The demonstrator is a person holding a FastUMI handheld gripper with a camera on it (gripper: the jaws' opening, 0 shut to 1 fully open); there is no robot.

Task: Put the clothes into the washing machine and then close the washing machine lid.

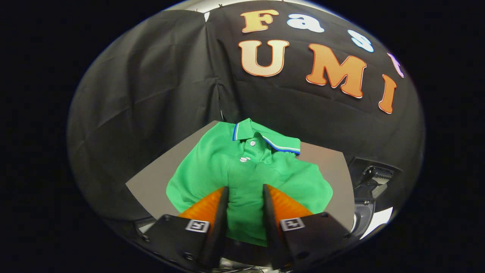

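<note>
the gripper (245, 191) hangs with fingers apart over the green polo shirt (242, 170), its collar toward 12 o'clock on the grey table (151, 178).

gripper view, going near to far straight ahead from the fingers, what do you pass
Open gripper, fingers either side of the lower part of the shirt → green polo shirt lying flat on the grey table → shirt's collar at its far end → black cloth wall.
</note>
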